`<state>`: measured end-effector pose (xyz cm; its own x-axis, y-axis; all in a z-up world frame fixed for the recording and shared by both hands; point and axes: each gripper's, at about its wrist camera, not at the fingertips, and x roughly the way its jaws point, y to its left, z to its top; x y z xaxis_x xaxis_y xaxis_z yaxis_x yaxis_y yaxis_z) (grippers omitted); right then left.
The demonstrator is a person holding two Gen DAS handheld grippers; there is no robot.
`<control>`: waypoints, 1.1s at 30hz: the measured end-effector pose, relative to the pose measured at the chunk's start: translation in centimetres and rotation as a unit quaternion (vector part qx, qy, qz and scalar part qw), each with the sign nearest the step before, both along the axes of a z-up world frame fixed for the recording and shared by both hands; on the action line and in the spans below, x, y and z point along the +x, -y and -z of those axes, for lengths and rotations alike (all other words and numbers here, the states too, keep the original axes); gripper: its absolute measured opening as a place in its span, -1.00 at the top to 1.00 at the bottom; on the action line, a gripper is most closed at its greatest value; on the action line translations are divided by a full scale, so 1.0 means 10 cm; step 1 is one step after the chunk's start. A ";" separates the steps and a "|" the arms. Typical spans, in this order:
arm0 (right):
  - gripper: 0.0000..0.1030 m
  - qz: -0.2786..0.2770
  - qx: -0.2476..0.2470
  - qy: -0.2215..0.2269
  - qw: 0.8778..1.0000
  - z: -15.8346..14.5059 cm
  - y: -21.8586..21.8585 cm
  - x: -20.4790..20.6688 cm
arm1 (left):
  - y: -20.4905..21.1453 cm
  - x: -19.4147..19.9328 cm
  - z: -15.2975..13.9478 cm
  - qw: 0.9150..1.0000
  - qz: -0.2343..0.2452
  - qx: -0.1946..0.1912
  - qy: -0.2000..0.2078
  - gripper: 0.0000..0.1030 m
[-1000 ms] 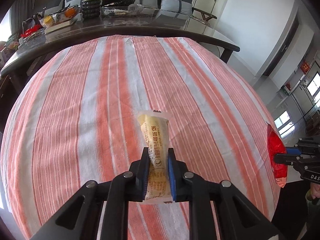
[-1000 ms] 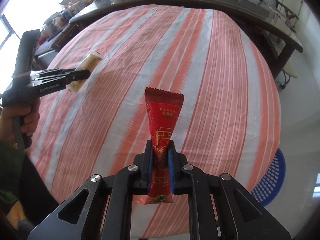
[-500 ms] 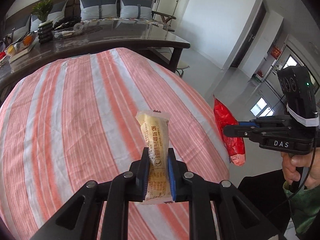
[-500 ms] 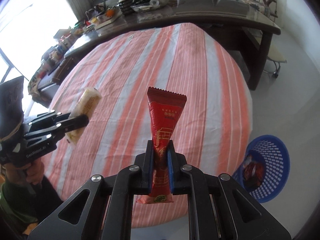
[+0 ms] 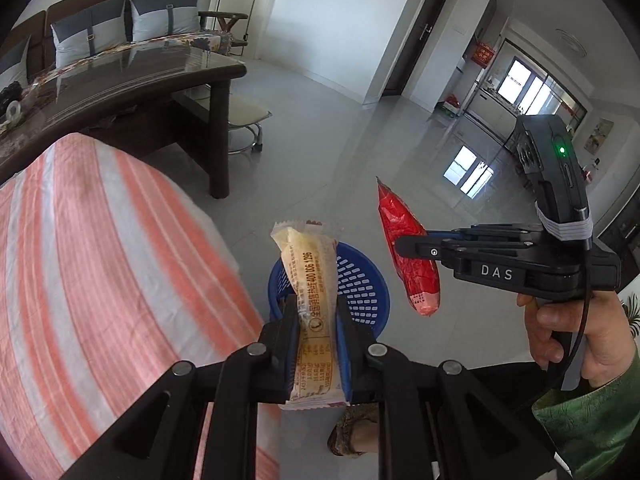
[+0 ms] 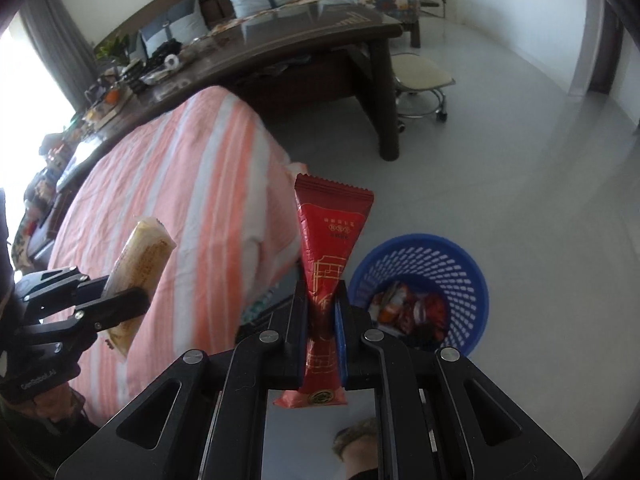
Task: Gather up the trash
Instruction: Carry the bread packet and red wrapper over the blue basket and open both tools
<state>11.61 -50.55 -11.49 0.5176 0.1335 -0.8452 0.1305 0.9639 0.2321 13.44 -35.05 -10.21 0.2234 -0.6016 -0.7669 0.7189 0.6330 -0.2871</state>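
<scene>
Left hand-held gripper (image 5: pixel 316 332): clamped on a yellow snack wrapper (image 5: pixel 310 280), carried in the air.
Right hand-held gripper (image 6: pixel 322 320): clamped tight on a red snack wrapper (image 6: pixel 328 248), also in the air.
Change: a second ago both wrappers hung over the striped tabletop (image 5: pixel 100 260); now both have swung past its edge to the blue trash basket (image 6: pixel 460 264) on the floor.
Meaning: pickup looks finished; release over the basket is probably next.
Left view only: yellow wrapper lines up with the basket (image 5: pixel 360 280); the red one (image 5: pixel 408 252) looks off to one side of its rim.
Right view only: the basket already holds wrappers (image 6: pixel 412 308).
</scene>
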 end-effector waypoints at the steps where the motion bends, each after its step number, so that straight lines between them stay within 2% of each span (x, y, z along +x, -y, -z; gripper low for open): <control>1: 0.81 0.011 0.001 -0.003 1.000 0.05 0.13 -0.01 | 0.14 0.00 0.06 1.000 0.005 0.002 -0.004 0.67; 9: 0.81 0.074 0.025 -0.027 0.997 0.56 0.84 -0.01 | 1.02 0.15 0.62 0.999 0.027 0.019 -0.040 0.67; 17: 0.80 0.102 0.049 -0.046 0.993 1.02 1.30 0.11 | 1.52 0.30 1.17 0.997 0.042 0.049 -0.052 0.66; 20: 0.71 0.103 0.072 -0.057 0.990 1.20 1.45 0.15 | 1.70 0.33 1.37 0.995 0.048 0.059 -0.061 0.52; 21: 0.65 0.102 0.076 -0.062 0.990 1.24 1.50 0.17 | 1.72 0.35 1.42 0.995 0.049 0.062 -0.065 0.26; 22: 0.51 0.103 0.079 -0.065 0.989 1.29 1.55 0.18 | 1.75 0.39 1.47 0.995 0.046 0.064 -0.066 0.01; 24: 0.20 0.113 0.089 -0.063 0.988 1.35 1.66 0.18 | 1.76 0.42 1.51 0.996 0.034 0.062 -0.058 -0.04; 26: 0.16 0.123 0.095 -0.057 0.986 1.36 1.73 0.16 | 1.76 0.39 1.50 0.997 0.029 0.063 -0.043 -0.04; 28: -0.07 0.135 0.104 -0.046 0.984 1.32 1.79 0.10 | 1.74 0.34 1.42 0.997 0.023 0.064 -0.020 -0.04; 30: -0.16 0.151 0.099 -0.037 0.983 1.27 1.83 0.02 | 1.68 0.25 1.27 0.998 0.016 0.061 0.010 -0.05; 32: -0.35 0.166 0.088 -0.028 0.982 1.14 1.84 -0.11 | 1.56 0.16 1.06 0.998 0.002 0.049 0.038 -0.21; 33: -0.59 0.174 0.080 -0.022 0.981 1.06 1.83 -0.19 | 1.48 0.10 0.95 0.998 -0.005 0.038 0.050 -0.37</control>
<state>9.74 -68.87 -22.13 0.5193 0.0888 -0.8500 0.4582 0.8106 0.3646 14.49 -49.89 -19.69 0.3064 -0.5394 -0.7843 0.7353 0.6574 -0.1649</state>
